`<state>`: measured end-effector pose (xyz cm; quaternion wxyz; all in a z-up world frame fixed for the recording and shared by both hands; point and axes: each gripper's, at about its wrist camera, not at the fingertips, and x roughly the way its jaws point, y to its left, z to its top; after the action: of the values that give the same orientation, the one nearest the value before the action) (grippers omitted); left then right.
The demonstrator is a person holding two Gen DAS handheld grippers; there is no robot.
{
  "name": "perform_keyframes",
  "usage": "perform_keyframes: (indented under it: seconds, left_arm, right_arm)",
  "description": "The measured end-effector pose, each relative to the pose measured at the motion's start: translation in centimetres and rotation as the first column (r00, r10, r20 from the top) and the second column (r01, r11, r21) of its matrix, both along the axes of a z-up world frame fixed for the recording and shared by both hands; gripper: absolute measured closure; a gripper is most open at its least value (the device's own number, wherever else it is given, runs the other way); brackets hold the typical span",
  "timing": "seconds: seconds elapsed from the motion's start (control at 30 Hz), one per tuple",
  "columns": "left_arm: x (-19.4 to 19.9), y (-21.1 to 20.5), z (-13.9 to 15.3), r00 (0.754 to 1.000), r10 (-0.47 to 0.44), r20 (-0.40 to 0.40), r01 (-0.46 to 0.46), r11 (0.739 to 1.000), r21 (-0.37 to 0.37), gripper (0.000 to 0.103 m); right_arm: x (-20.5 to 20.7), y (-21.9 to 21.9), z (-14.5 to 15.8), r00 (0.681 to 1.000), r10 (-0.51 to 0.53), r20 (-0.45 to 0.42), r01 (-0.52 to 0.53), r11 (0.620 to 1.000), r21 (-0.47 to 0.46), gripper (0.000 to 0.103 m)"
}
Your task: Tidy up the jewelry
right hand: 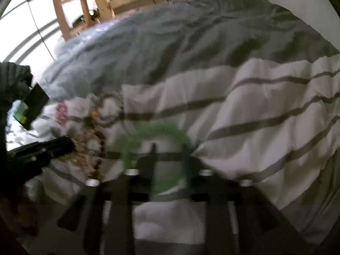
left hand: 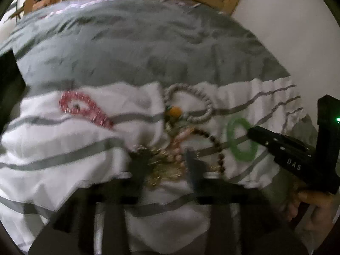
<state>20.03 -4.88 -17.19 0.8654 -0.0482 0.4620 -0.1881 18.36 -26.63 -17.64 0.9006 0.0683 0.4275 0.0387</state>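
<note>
Left wrist view looks down on a rumpled grey-and-white striped duvet point(left hand: 63, 153), and the landmark here is the green bangle point(left hand: 241, 140) lying flat on the white part of it. The left gripper point(left hand: 167, 159) hangs over a tangle of gold chains point(left hand: 163, 170) to the left of the green bangle; its two dark fingers stand apart with the chains in the gap, and through the blur no pad can be seen pressing on them. A string of dark brown beads point(left hand: 214, 142) curves between the tangle and the green bangle. Above and to the left of the green bangle lies a loop of pale grey beads point(left hand: 204, 104) with an orange bead point(left hand: 175, 111) at its lower left. Far left of the green bangle lies a red beaded bracelet point(left hand: 85, 108), well apart from the rest. The tip of the right gripper point(left hand: 251, 131) reaches the green bangle's right side, and a hand point(left hand: 314, 208) holds its handle below.

In the right wrist view the right gripper point(right hand: 170, 148) has its fingers spread, one inside the ring and one at its right edge, so the band of the green bangle point(right hand: 157, 129) runs between them; the frame is too smeared to tell whether either pad touches it. A wooden frame point(right hand: 99, 4) stands beyond the duvet's far edge.
</note>
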Motion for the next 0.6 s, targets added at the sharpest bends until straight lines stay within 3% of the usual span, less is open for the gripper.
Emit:
perform_keyframes:
  seconds: [0.03,0.1,0.23,0.3,0.4,0.43,0.47,0.53,0.6]
  left_arm:
    - [-0.2,-0.3,0.3,1.000,0.000,0.028,0.000,1.000,0.019,0.039]
    - [-0.6,-1.2,0.9,0.996,-0.010,0.089,0.004,0.998,0.063,0.038]
    - [-0.2,-1.6,0.4,0.995,0.004,0.095,-0.017,0.991,0.134,0.038]
    - [0.0,-1.4,0.5,0.994,0.027,0.108,-0.043,0.988,0.145,0.038]
    - [0.0,-0.5,0.7,0.991,0.059,0.116,-0.072,0.991,0.116,0.039]
    - [0.3,-0.5,0.3,0.995,0.053,0.088,-0.062,0.993,0.105,0.041]
    - [0.5,-0.6,-0.1,0.997,0.046,0.067,-0.053,0.993,0.104,0.053]
    - [0.7,-0.6,-0.7,0.999,0.038,0.031,-0.041,0.993,0.109,0.072]
    - [0.7,-0.2,-0.8,0.999,0.044,0.024,-0.046,0.994,0.103,0.082]
  right_arm:
    - [-0.5,-0.3,0.5,0.999,-0.018,0.043,0.018,1.000,0.011,0.016]
    - [-0.7,-0.9,1.0,0.997,-0.037,0.068,0.035,0.999,0.029,0.018]
    - [0.3,-1.3,-0.8,0.998,-0.048,-0.037,0.049,0.998,0.030,0.035]
    - [0.5,-1.2,-1.1,0.998,-0.040,-0.054,0.042,0.999,0.022,0.038]
    - [0.3,-0.7,-1.1,0.998,-0.017,-0.054,0.017,1.000,0.000,0.051]
    - [0.3,-0.5,-1.1,0.999,-0.009,-0.054,0.009,1.000,-0.007,0.059]
    - [0.3,-0.5,-1.0,0.999,0.000,-0.055,-0.001,1.000,-0.009,0.068]
    - [0.3,-0.1,-0.9,0.998,0.017,-0.053,-0.018,1.000,-0.019,0.074]
    - [0.2,-0.2,-0.7,0.999,0.016,-0.045,-0.017,1.000,-0.016,0.078]
